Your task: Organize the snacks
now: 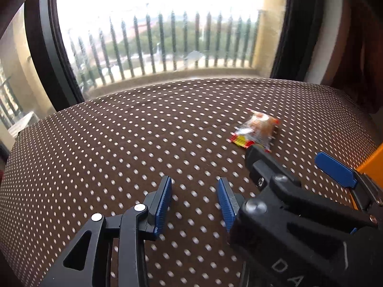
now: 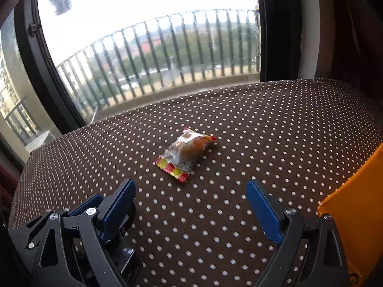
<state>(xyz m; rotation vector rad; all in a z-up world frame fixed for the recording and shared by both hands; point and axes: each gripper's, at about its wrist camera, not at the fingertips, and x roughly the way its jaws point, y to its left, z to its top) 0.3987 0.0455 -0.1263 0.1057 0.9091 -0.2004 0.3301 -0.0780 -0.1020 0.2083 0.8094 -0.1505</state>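
Note:
A small snack packet (image 2: pixel 185 151), clear wrap with red and yellow striped ends, lies on the brown polka-dot tablecloth (image 2: pixel 263 124). It also shows in the left wrist view (image 1: pixel 257 130). My right gripper (image 2: pixel 191 208) is open and empty, just short of the packet, which lies ahead between the fingers. In the left wrist view the right gripper (image 1: pixel 294 165) reaches in from the right, one fingertip beside the packet. My left gripper (image 1: pixel 195 201) is open and empty over bare cloth, left of the packet.
An orange container (image 2: pixel 354 205) stands at the right edge of the table, also seen in the left wrist view (image 1: pixel 372 165). A large window with balcony railing (image 2: pixel 167 55) lies beyond the table's far edge.

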